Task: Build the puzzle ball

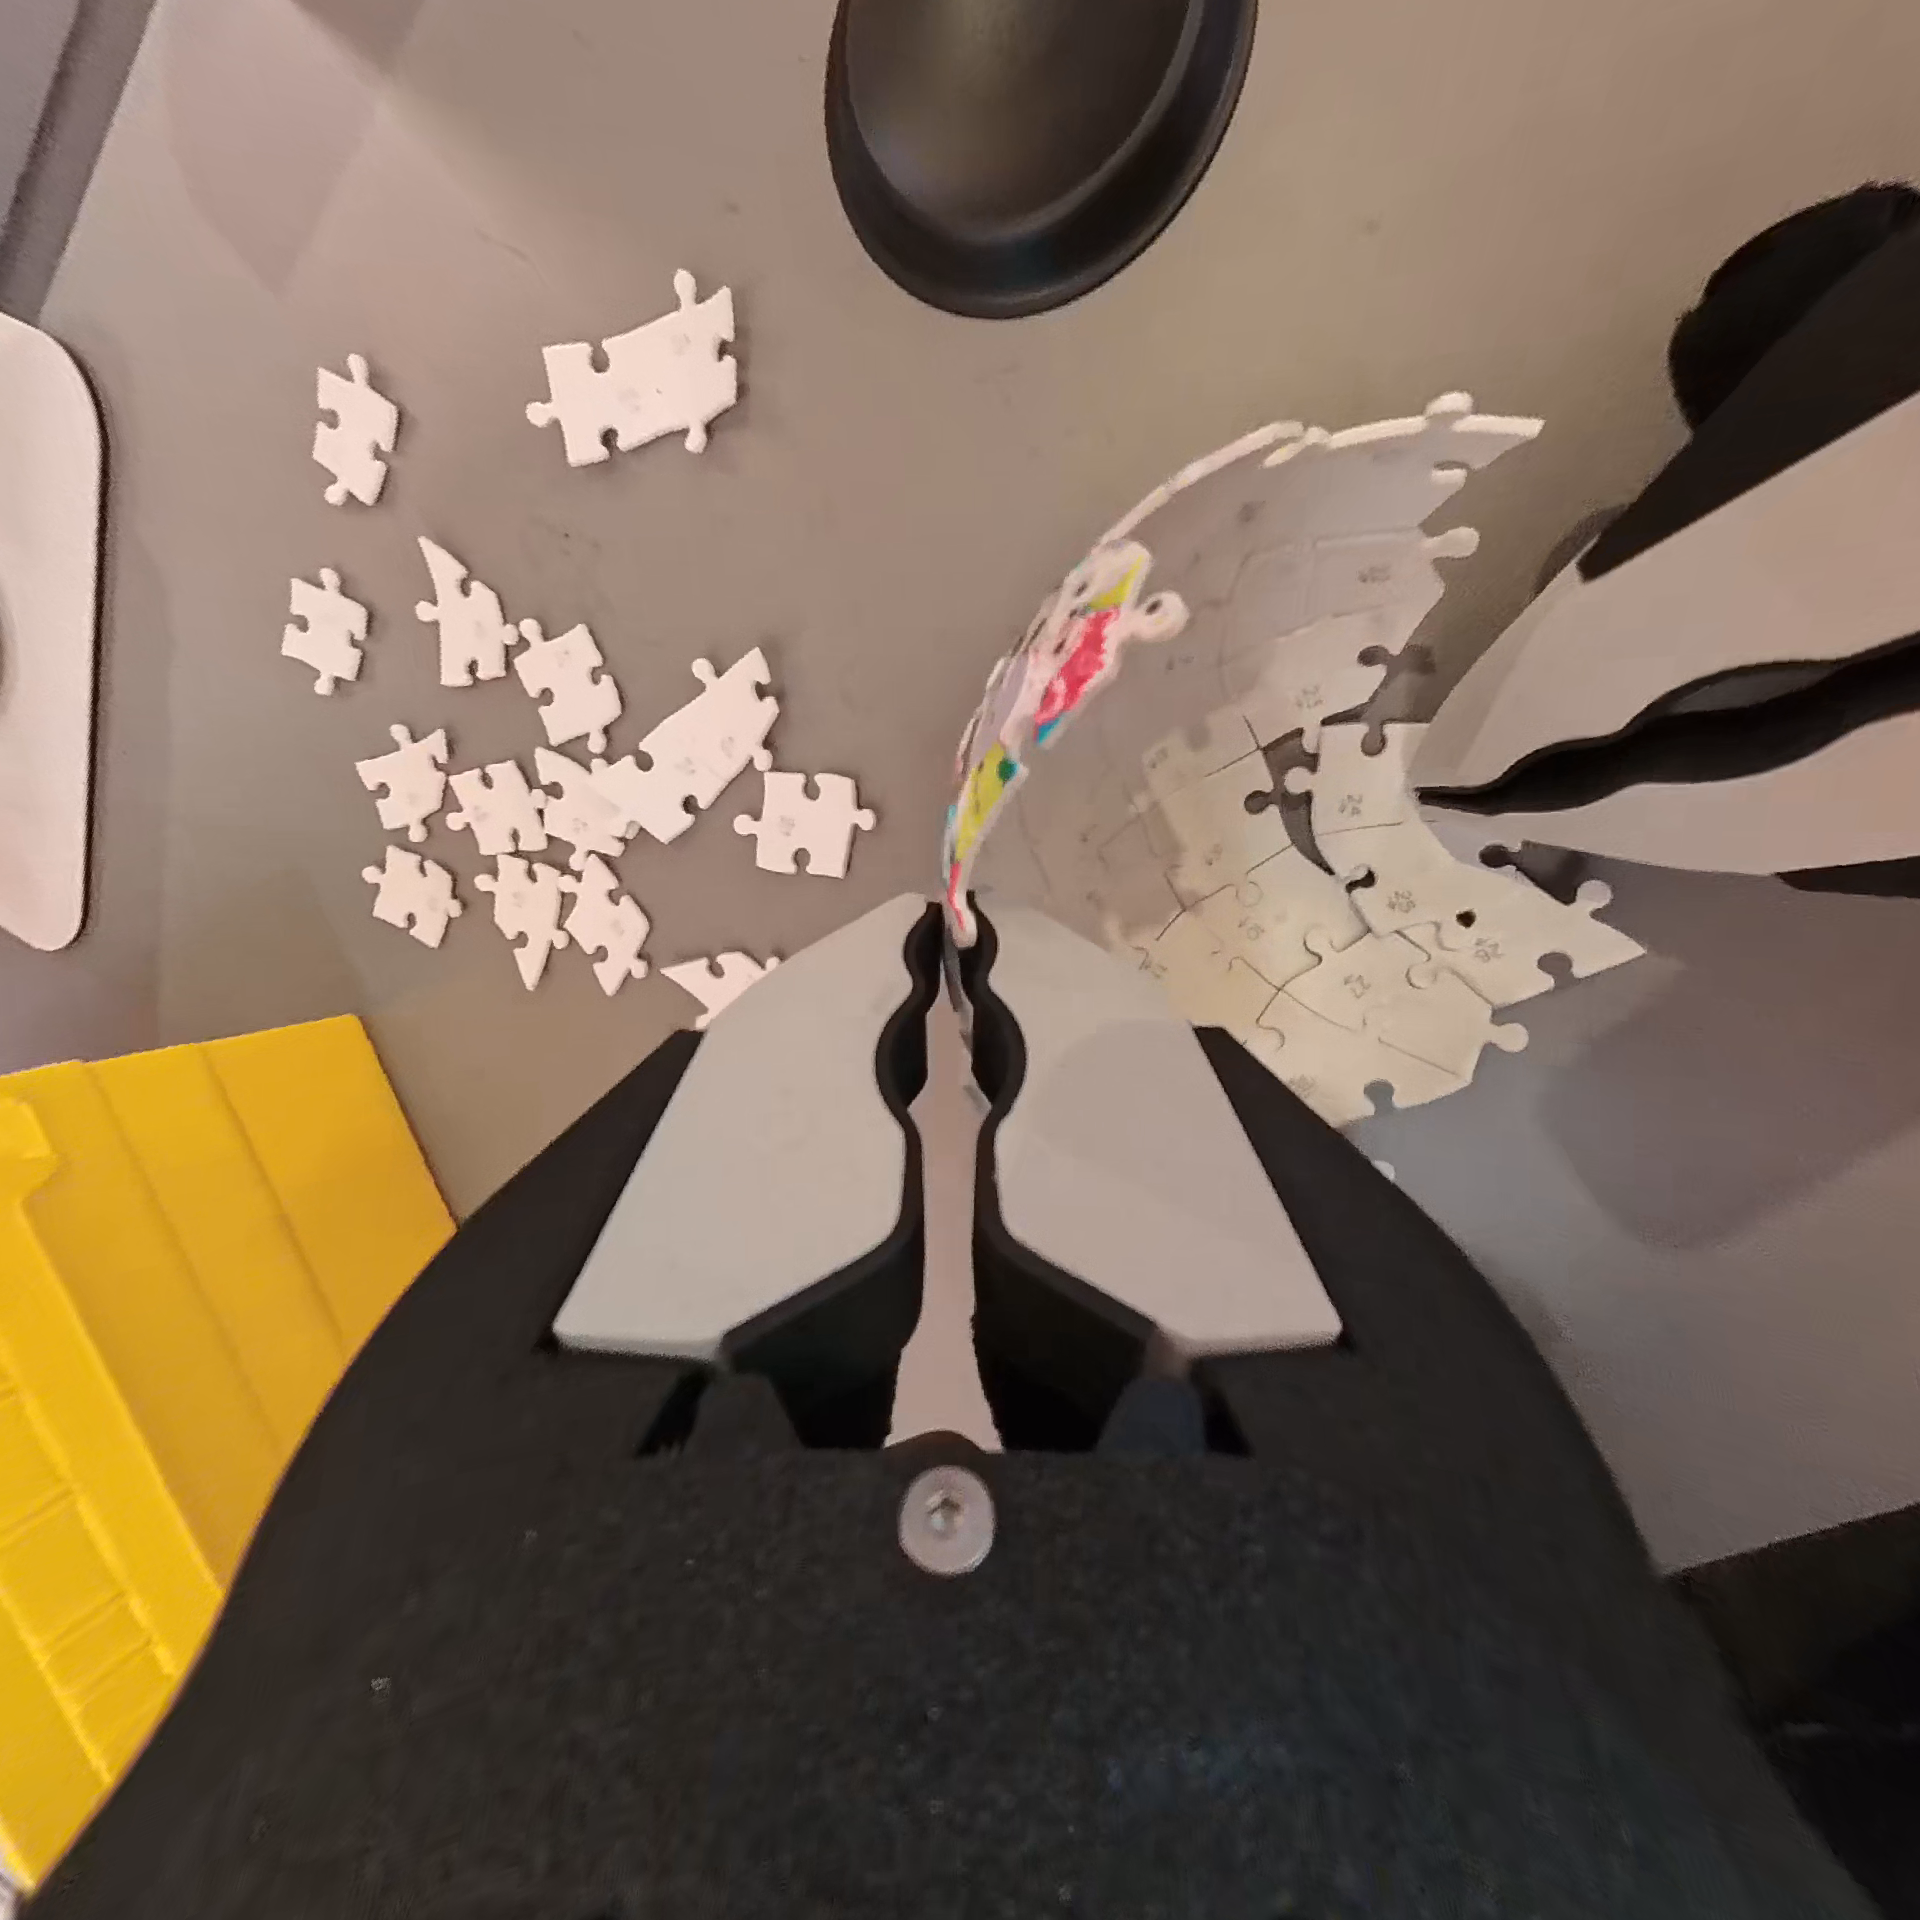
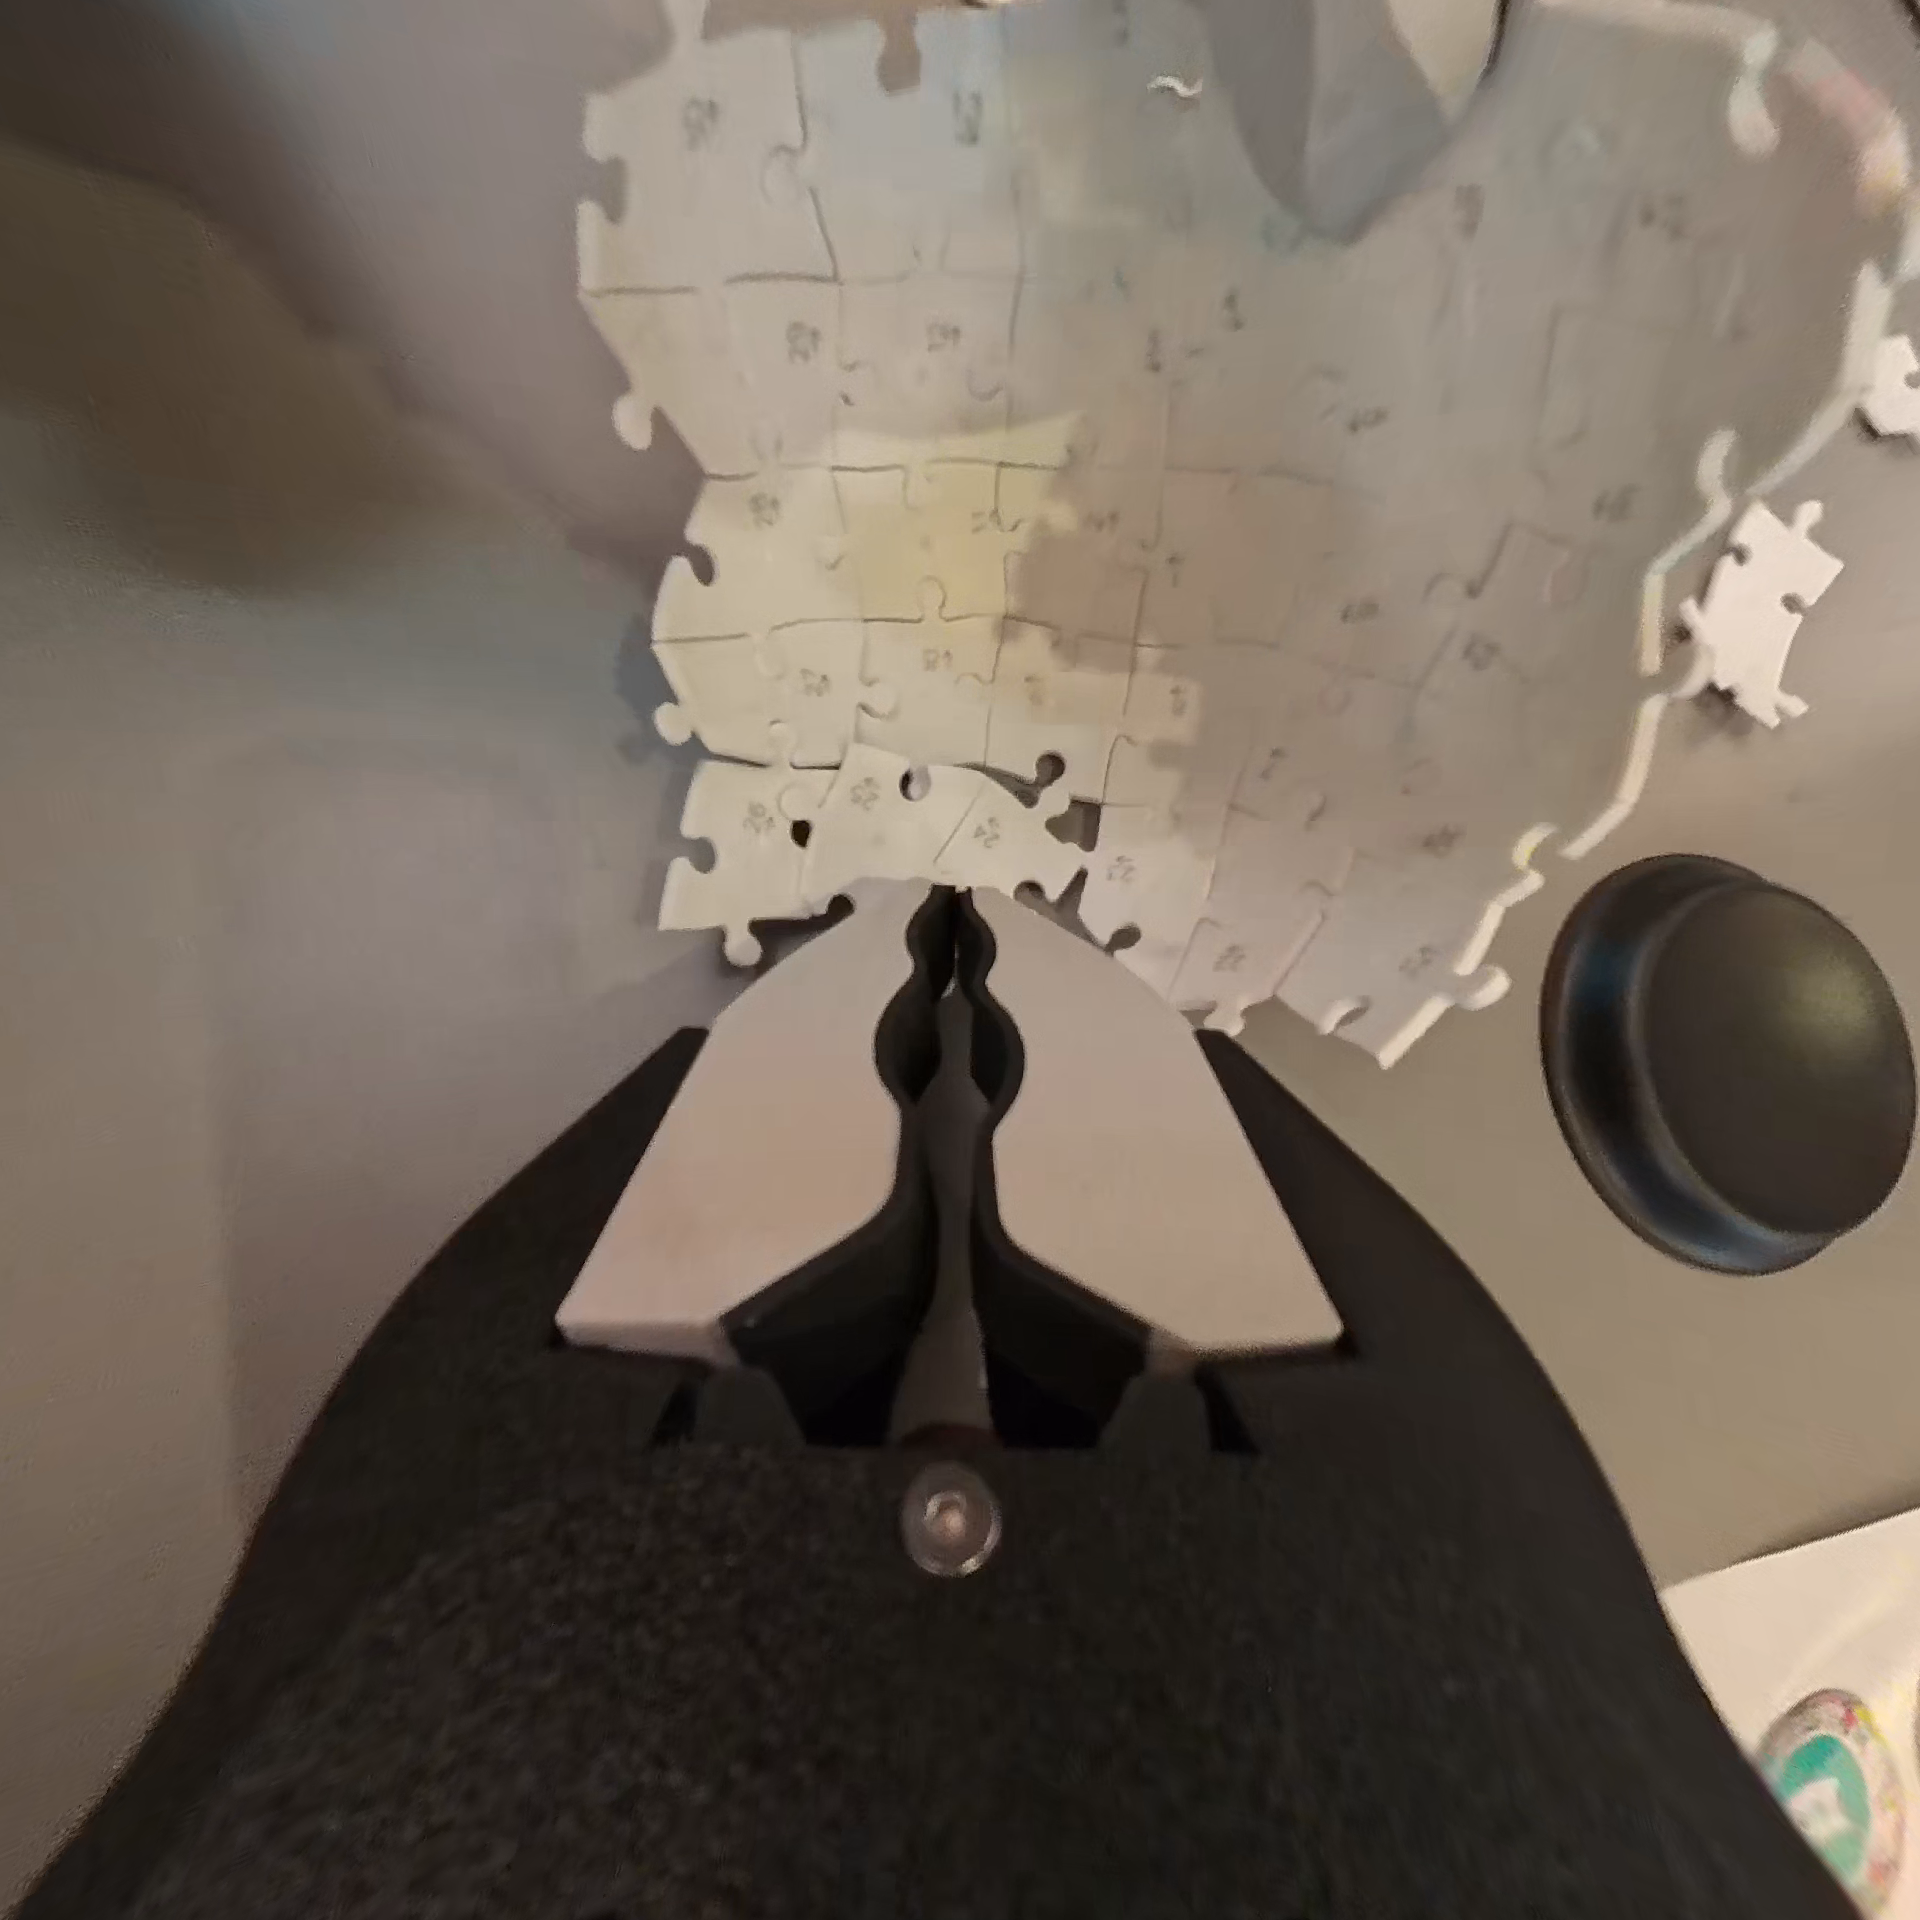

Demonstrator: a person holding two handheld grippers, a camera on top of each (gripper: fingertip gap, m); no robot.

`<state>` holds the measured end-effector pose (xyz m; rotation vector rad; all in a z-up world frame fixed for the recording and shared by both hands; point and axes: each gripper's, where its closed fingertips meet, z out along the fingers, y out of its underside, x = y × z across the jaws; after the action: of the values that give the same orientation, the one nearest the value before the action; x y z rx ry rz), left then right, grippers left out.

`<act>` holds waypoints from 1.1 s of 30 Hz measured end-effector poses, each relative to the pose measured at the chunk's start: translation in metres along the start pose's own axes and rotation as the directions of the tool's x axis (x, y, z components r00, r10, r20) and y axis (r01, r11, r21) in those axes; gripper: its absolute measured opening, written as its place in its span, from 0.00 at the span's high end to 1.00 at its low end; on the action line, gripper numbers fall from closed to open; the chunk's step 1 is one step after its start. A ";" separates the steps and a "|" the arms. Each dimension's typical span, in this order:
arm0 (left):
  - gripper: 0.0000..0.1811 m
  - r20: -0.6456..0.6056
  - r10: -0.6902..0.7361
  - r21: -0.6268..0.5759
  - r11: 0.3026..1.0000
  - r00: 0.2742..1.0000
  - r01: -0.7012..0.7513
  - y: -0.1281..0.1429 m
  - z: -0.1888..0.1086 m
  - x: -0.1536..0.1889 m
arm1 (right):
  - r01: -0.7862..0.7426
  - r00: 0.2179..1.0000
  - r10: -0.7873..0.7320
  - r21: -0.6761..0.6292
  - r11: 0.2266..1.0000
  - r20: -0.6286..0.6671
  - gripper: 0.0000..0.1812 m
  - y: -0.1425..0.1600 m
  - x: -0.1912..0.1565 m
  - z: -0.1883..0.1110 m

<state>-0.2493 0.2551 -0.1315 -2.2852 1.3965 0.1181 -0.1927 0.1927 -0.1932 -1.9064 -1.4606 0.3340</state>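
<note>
Light soft, warm, moderately dim in both my views. Worktop [image 1: 935,520] shows faint overlapping shadows. Loose puzzle pieces [image 1: 540,769] fairly sharp, slightly overexposed. Right view smeared with motion blur; half-built puzzle ball [image 2: 1039,520] hazy, warm yellowish patch mid-shell. Fisheye bending at edges. My fingers [image 1: 821,1091] softly blurred close to lens.

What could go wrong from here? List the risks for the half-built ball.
1. The left claw and right claw pinch opposite edges of the puzzle shell; pulling apart might split it.
2. The piece at the right claw sits askew with gaps; forcing it may pop neighbours.
</note>
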 end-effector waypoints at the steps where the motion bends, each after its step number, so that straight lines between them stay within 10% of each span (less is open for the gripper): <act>1: 0.99 -0.001 0.014 -0.003 1.000 1.000 -0.014 0.000 0.001 -0.001 | 0.021 1.000 -0.021 -0.006 1.000 -0.001 1.00 0.000 0.000 0.000; 25: 0.98 -0.088 0.415 0.124 0.907 0.906 -0.403 -0.021 0.011 0.000 | 0.271 0.960 -0.275 -0.083 0.959 -0.047 1.00 -0.008 -0.008 0.001; 33: 0.99 -0.097 0.444 0.195 0.886 0.891 -0.421 -0.024 0.012 0.000 | 0.224 0.907 -0.287 -0.223 0.949 -0.309 1.00 -0.013 0.011 -0.011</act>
<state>-0.2269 0.2697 -0.1344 -1.8393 1.8984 -0.0218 -0.1927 0.2004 -0.1744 -1.7709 -1.5194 -0.2505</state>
